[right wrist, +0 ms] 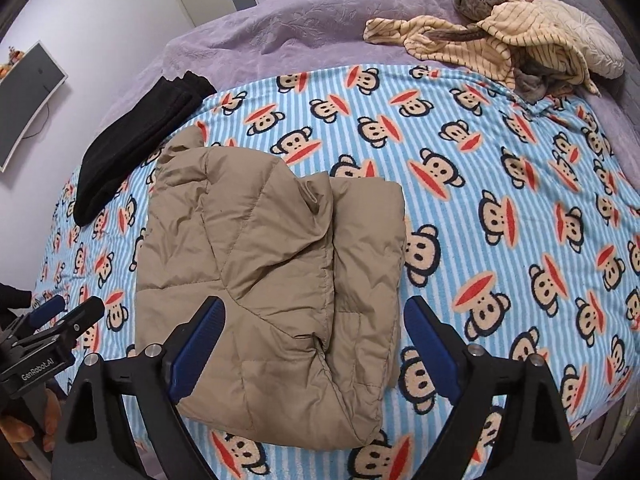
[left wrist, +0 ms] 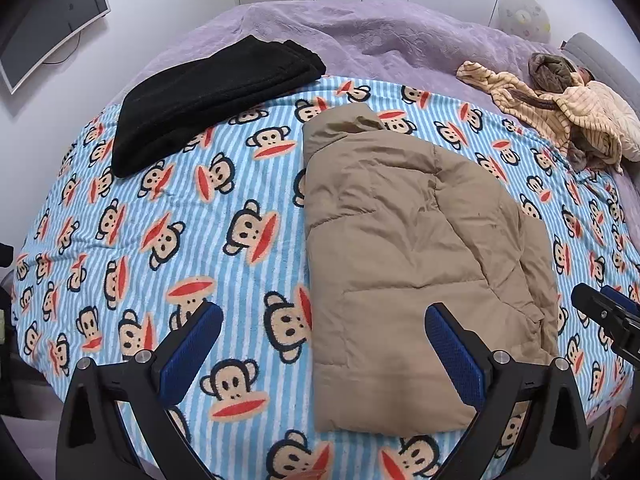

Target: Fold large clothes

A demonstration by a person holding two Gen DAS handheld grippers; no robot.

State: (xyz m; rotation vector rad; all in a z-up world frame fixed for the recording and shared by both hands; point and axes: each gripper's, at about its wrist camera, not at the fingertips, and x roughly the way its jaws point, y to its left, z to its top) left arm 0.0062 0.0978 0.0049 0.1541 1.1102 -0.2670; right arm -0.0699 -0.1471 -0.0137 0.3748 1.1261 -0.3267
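Near the bed's front edge, on the monkey-print blanket (right wrist: 500,128), the folded tan jacket (right wrist: 272,264) lies free beneath the spread, empty left gripper (left wrist: 324,344) and right gripper (right wrist: 314,340), and its puffy filling may spring the fold open.

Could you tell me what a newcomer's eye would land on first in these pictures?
First the blue striped monkey-print blanket that covers the bed, with a folded tan puffer jacket at its middle. A folded black garment lies at the far left edge, and a crumpled striped heap sits far right on the purple cover.

The bed (left wrist: 380,36) carries a monkey-print blanket (left wrist: 224,240), under a folded tan jacket (left wrist: 404,240) and black garment (left wrist: 208,96).
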